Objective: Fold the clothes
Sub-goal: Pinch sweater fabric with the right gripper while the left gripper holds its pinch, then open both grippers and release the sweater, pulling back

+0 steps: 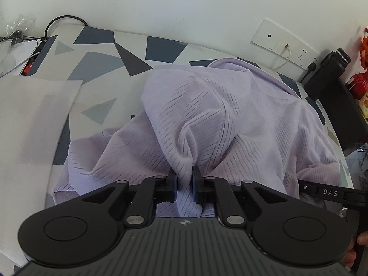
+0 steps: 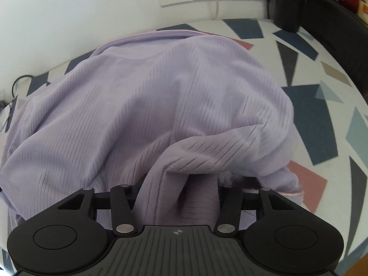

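Left gripper pinches a fold of the lilac top, which lies heaped on the patterned table. Right gripper is buried in the top's near edge; its fingers are hidden, so its grip is unclear.

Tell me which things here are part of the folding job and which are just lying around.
Part of the job: lilac ribbed garment, left gripper pinching it, right gripper buried in its folds.

Lying about: black bottle, wall sockets, cables, grey sheet, patterned tablecloth.
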The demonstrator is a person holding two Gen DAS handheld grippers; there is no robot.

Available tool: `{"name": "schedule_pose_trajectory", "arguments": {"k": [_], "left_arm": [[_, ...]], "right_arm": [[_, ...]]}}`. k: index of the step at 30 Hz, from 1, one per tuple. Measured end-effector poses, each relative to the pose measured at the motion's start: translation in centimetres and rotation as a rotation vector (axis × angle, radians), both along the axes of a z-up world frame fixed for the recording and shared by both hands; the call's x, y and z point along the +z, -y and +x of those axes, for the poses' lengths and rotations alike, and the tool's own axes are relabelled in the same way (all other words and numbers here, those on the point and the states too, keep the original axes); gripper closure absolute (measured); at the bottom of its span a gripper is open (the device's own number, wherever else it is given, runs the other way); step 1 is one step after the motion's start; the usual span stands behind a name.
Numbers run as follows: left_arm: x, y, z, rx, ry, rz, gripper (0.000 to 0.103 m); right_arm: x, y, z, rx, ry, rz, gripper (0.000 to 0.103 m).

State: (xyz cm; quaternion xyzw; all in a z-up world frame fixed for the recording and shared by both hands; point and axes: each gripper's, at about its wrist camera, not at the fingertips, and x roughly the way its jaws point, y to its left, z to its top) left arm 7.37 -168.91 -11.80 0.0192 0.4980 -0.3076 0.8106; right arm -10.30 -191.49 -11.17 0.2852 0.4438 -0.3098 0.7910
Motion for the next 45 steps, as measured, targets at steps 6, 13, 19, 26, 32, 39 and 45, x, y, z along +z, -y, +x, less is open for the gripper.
{"name": "schedule_pose_trajectory", "arguments": {"k": [6,13,19,26,32,39,45], "left_arm": [[-1.9,3.9,2.2,-0.014,-0.006,0.054,0.091],[-2.9,8.7,7.4,0.006,0.031,0.087,0.091],[-3.1,12.1,12.3,0.051,0.041,0.09,0.091],[-2.8,13.1,13.0,0.073,0.048,0.139,0.086],[-0.7,12.1,10.0,0.1,0.135,0.209,0.056],[2.0,9.5,6.3,0.103,0.126,0.161,0.019],[1.7,7.5,2.1,0.038,0.021,0.129,0.008]], "right_arm": [[-0.9,1.7,3.9,0.066,0.003,-0.027,0.058],[-1.8,5.9,7.8,0.078,0.04,-0.031,0.058],[-2.3,8.9,11.7,0.07,0.052,-0.048,0.058],[-2.3,10.3,13.4,0.053,0.034,-0.028,0.056],[-1.2,9.7,11.8,0.007,0.042,-0.044,0.044],[1.5,7.1,7.6,0.025,0.055,-0.176,0.01],[2.0,4.0,3.0,0.037,0.057,-0.092,0.006]]}}
